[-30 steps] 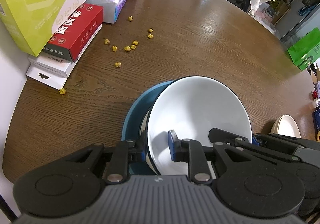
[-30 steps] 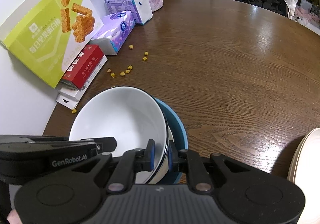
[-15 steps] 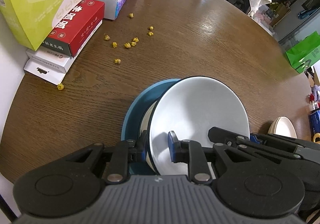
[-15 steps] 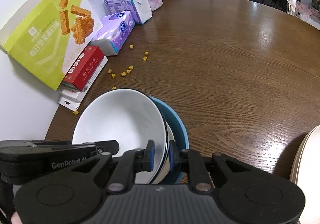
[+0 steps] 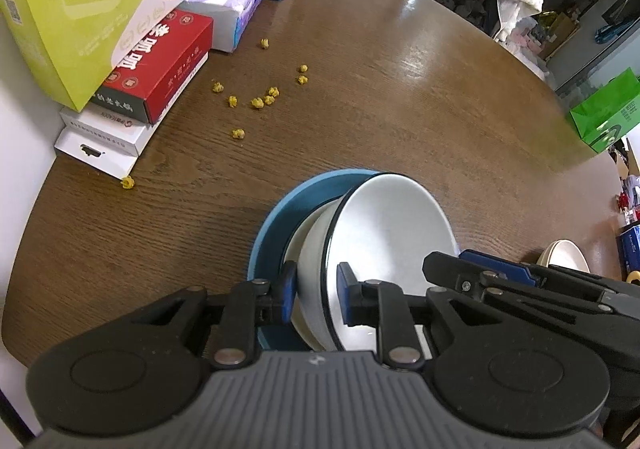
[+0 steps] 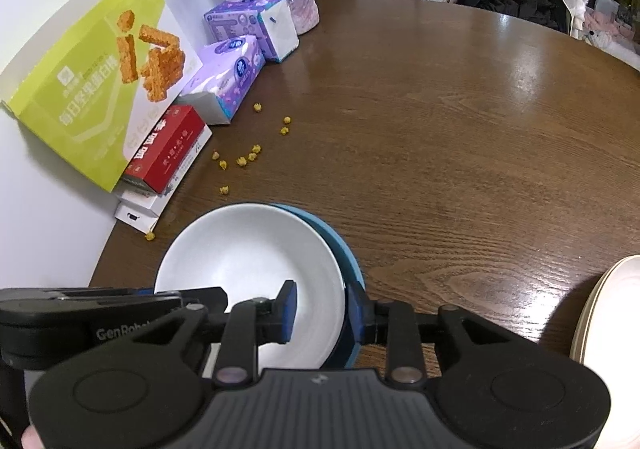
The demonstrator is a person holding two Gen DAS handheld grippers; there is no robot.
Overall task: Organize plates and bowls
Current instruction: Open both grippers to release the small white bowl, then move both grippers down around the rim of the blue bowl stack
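Observation:
A white bowl point(image 5: 392, 225) with a dark rim rests in a stack on a blue plate point(image 5: 276, 221) near the table's front edge; another white bowl shows under it. My left gripper point(image 5: 316, 293) straddles the bowl's near rim with its jaws apart, one pad inside and one outside. In the right wrist view the white bowl point(image 6: 248, 253) sits on the blue plate point(image 6: 348, 261). My right gripper point(image 6: 322, 309) straddles the bowl's right rim with its jaws apart and gaps on both sides.
Snack and tissue boxes point(image 5: 160, 61) line the wall at the left. Several yellow crumbs point(image 5: 256, 101) lie on the brown wooden table point(image 5: 400, 109). A cream plate stack point(image 6: 608, 329) sits at the right edge. A green bag point(image 5: 604, 109) stands beyond the table.
Both grippers opened off the white bowl's rim. The bowl settled lower onto the stack on the blue plate.

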